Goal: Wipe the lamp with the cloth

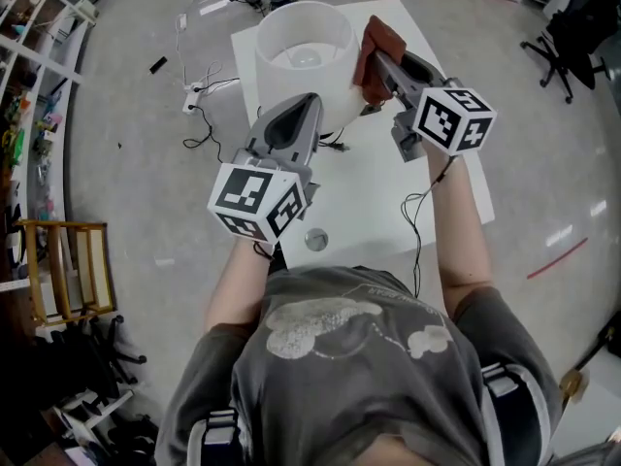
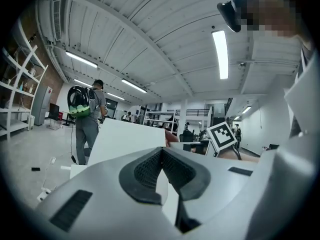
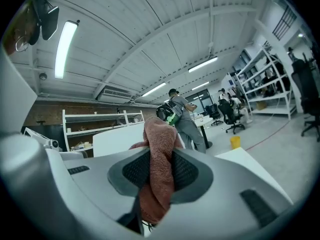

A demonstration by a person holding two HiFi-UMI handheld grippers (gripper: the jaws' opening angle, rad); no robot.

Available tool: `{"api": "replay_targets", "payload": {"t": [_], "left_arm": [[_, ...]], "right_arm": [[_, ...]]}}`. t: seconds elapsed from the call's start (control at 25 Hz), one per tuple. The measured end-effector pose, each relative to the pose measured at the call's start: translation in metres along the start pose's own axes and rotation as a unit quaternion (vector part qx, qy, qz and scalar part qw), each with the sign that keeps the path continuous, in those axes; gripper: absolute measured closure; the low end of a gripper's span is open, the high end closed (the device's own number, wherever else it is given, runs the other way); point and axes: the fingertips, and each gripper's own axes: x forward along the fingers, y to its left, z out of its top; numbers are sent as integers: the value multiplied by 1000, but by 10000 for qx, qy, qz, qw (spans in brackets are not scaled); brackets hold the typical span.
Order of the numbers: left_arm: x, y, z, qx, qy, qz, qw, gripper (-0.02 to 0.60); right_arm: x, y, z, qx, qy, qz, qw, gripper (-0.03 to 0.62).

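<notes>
Cloth (image 1: 380,35) sits clamped between the fingers of the right gripper (image 1: 376,71), just beside the right flank of the lamp (image 1: 303,47). The left gripper (image 1: 309,100) has its fingers together, empty, at the lamp's front.

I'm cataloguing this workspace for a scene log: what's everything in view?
lamp: one, white shade, table's far end
table: one, white, before the person
cloth: one, reddish-brown, in the right gripper beside the lamp
round metal piece: one, silver, table's near edge
cables: several, black and white, floor left of table
wooden rack: one, light wood, floor far left
office chair: one, black, floor upper right
bystander: one, grey clothes, green backpack, beyond the table
left gripper: one, grey, jaws together, tip by the lamp
right gripper: one, grey, jaws shut on the cloth
</notes>
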Motion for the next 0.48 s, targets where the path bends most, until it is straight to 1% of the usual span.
{"api": "replay_targets", "payload": {"t": [0.12, 0.32, 0.48], "left_arm": [[-3, 2, -16, -138, 179, 28, 9997, 574], [-10, 2, -52, -272, 580, 33, 9979, 574], [-13, 2, -70, -313, 800, -36, 9963, 574]], "right_arm": [[-3, -14, -23, 203, 187, -177, 9995, 502], [-12, -37, -73, 508, 473, -566, 9960, 502], [-21, -45, -100, 729, 519, -793, 9928, 502]]}}
